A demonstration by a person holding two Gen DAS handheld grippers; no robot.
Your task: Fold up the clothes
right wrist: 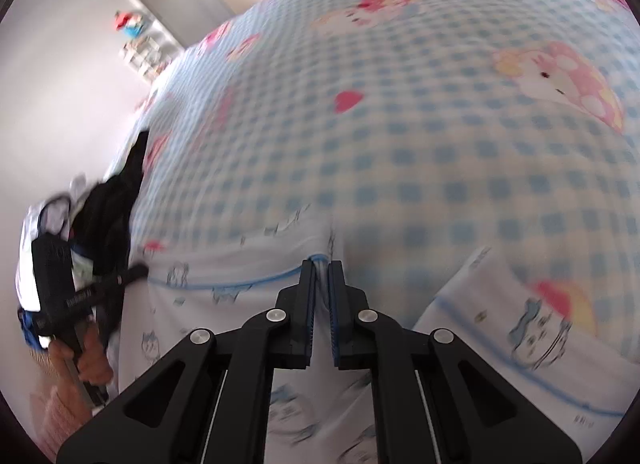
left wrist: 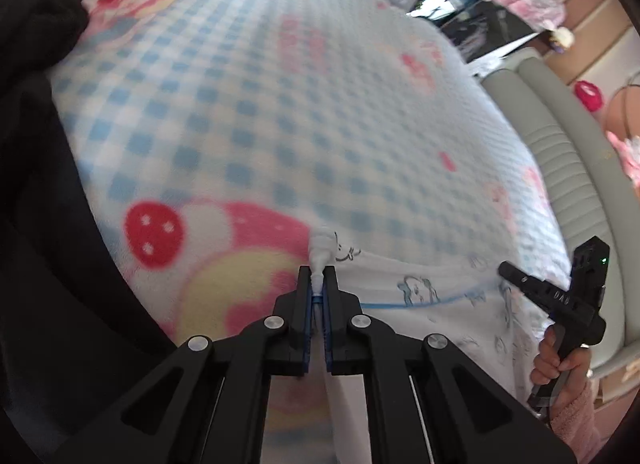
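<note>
A white garment [left wrist: 440, 296] printed with small blue cartoon figures and a blue line hangs stretched between the two grippers above the bed. My left gripper [left wrist: 318, 276] is shut on a bunched corner of it. In the right wrist view the same white garment [right wrist: 240, 284] runs leftward from my right gripper [right wrist: 322, 264], which is shut on its edge. The right gripper [left wrist: 560, 296] shows in the left wrist view at the far right, held by a hand. The left gripper [right wrist: 100, 284] shows in the right wrist view at the left, its tip on the cloth.
A blue-and-white checked blanket [left wrist: 260, 104] with pink cartoon prints covers the bed below. Dark clothes [left wrist: 36, 144] lie piled at the bed's left side, seen too as dark clothes [right wrist: 112, 204]. A padded grey headboard [left wrist: 560, 144] runs along the right. Shelves [right wrist: 144, 48] stand by the wall.
</note>
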